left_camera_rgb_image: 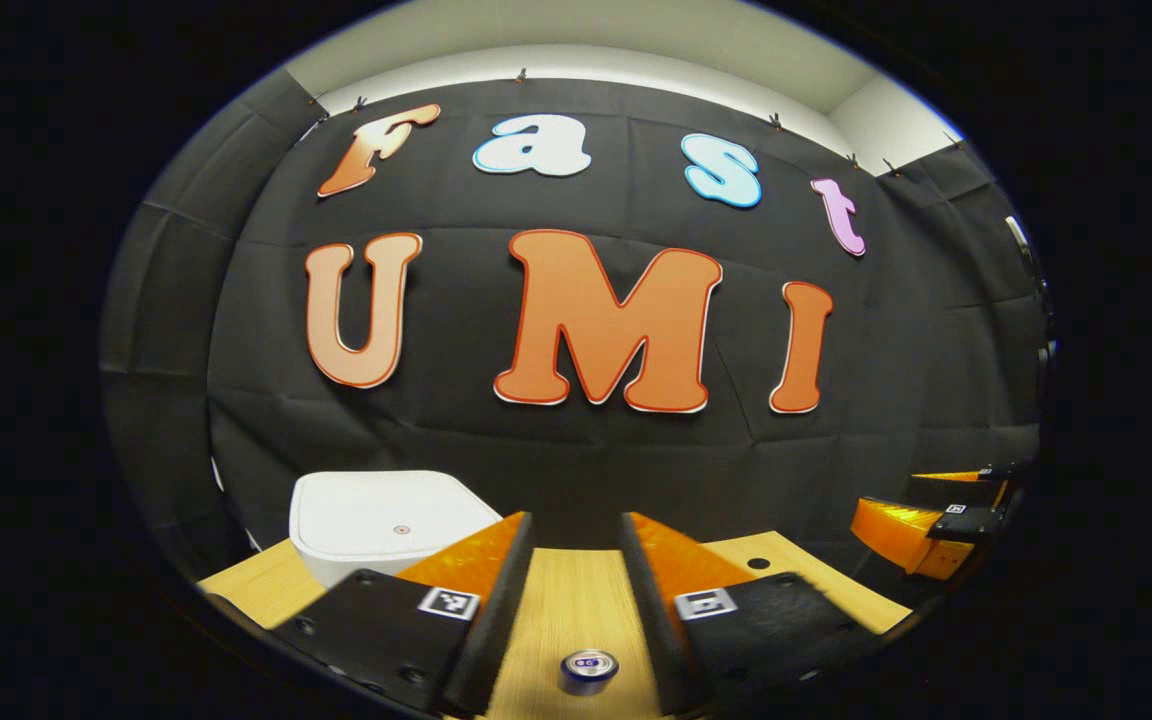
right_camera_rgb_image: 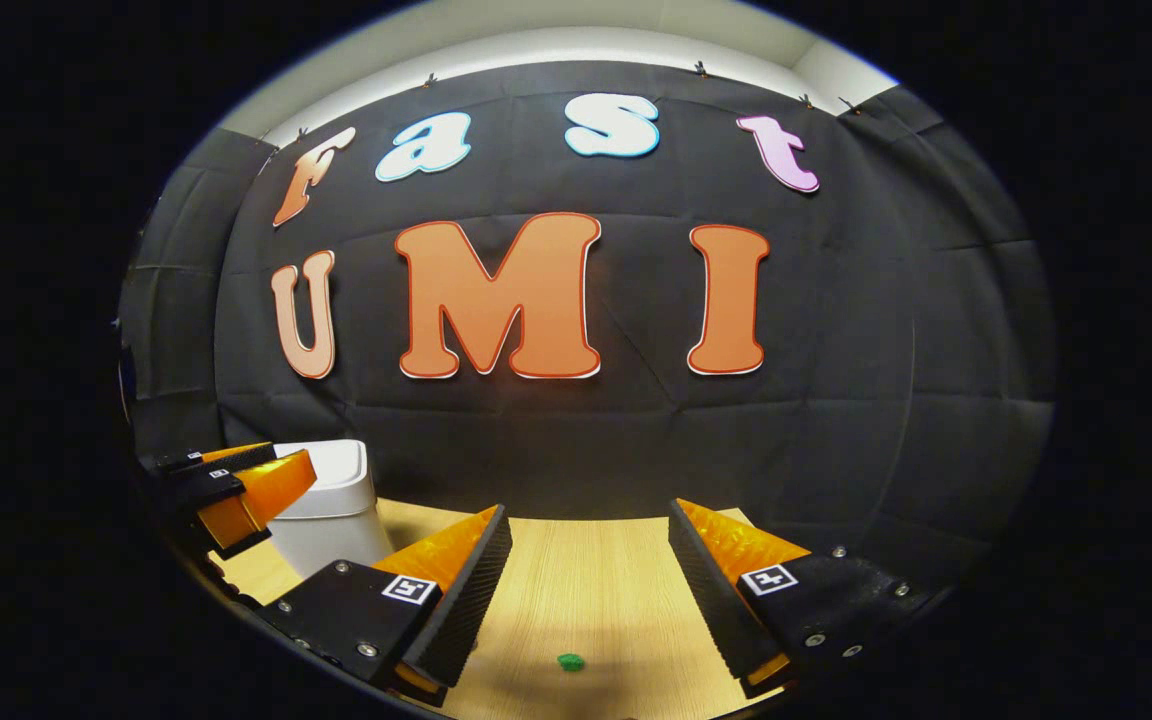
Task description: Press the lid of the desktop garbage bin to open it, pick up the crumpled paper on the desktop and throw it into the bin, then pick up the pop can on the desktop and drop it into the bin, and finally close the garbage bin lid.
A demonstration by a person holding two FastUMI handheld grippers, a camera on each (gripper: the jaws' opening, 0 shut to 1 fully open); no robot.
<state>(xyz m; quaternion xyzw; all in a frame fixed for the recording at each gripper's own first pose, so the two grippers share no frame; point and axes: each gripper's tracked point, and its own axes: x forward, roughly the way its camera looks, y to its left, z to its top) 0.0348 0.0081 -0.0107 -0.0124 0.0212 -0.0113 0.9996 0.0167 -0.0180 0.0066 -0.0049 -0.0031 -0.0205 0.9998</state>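
Wood-grain surface (right_camera_rgb_image: 576,590): pale, carrying every task item, with a dark hole near its far right corner in the left gripper view.
Bin (left_camera_rgb_image: 386,525): white, square with rounded corners, standing at the far left of the surface; its lid (left_camera_rgb_image: 401,515) lies flat and shut, a small round mark at its centre.
Bin contents: hidden under the shut lid, so cannot be told.
Pop can (left_camera_rgb_image: 588,670): upright, seen from above at the near edge, between the left gripper's own fingers but untouched by either.
Crumpled paper (right_camera_rgb_image: 570,661): probably the small green lump on the near surface in the right gripper view, too small to be sure; it lies loose, ahead of the right gripper.
Left gripper (left_camera_rgb_image: 576,590): fingers spread wide, holding nothing, hovering above the surface just right of the bin; also seen at the left edge of the right gripper view, in front of the bin.
Right gripper (right_camera_rgb_image: 586,590): fingers spread wide, holding nothing; also seen at the far right of the left gripper view.
Step in hand: judged the first, pressing the lid, since lid, can and green lump all sit untouched.
Next move: the left gripper, nearer the bin, would need to shift left and come down on the lid top, pressing firmly enough to release it.
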